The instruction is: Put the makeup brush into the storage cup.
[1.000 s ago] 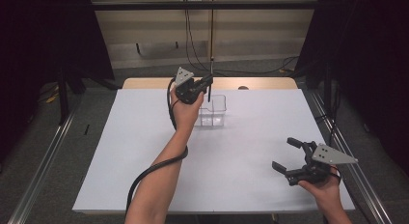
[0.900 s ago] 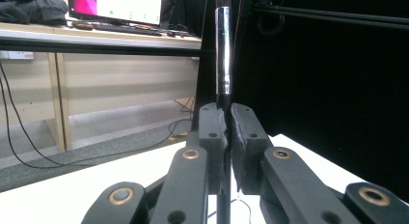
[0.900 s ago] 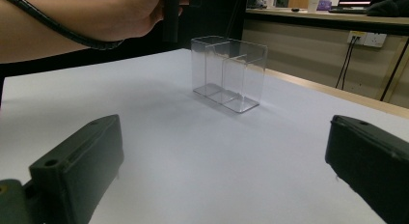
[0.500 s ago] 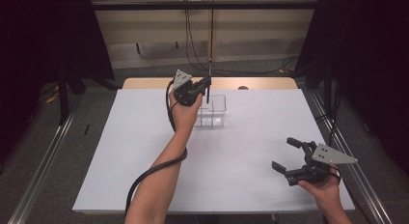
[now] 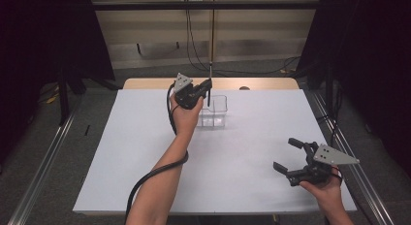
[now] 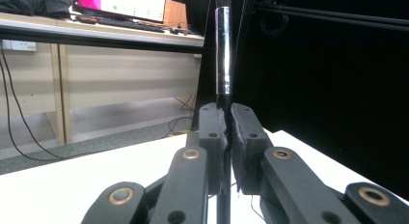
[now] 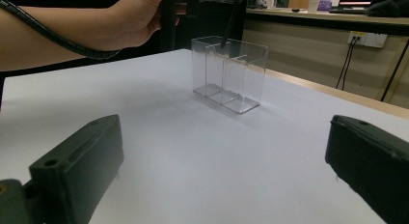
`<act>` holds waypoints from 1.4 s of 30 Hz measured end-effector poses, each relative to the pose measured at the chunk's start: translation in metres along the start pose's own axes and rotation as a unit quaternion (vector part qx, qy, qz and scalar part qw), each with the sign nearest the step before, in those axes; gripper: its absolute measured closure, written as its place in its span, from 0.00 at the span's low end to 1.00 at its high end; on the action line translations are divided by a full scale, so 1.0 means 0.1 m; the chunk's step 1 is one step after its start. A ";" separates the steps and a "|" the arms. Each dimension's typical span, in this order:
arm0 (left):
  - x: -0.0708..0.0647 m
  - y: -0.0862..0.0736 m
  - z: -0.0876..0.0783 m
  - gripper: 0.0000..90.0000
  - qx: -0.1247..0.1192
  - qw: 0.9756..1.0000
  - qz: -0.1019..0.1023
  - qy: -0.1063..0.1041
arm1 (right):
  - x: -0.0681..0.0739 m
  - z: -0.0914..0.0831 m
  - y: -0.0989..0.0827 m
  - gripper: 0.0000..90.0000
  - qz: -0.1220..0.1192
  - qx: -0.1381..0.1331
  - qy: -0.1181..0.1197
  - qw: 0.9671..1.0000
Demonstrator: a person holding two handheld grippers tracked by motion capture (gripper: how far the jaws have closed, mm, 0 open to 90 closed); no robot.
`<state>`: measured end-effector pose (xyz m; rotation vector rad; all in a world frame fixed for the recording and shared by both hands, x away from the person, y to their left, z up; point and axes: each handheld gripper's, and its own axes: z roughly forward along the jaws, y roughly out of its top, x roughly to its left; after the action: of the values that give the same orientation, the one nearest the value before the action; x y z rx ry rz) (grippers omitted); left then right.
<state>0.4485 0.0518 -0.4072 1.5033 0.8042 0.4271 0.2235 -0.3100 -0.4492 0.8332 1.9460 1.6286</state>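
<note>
My left gripper is held above the far middle of the white table, shut on a thin upright pen. The pen has a silver upper part and a black lower part pinched between the pads. Its lower end points down into a clear plastic box with compartments, and the tip is at the rim of the box. Which compartment it is over I cannot tell. My right gripper rests near the front right, open and holding nothing.
The white table has a wooden strip along its far edge. Metal rails run along both sides on the floor. The left forearm and its black cable cross the table's middle from the front.
</note>
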 end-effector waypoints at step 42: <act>0.05 -0.24 -0.14 0.93 -0.004 1.000 -0.011 0.010 | 0.01 0.02 0.00 0.00 -0.001 0.002 0.004 1.000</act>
<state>0.4369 0.0636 -0.4297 1.4838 0.8333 0.4293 0.2241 -0.3077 -0.4496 0.8260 1.9570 1.6294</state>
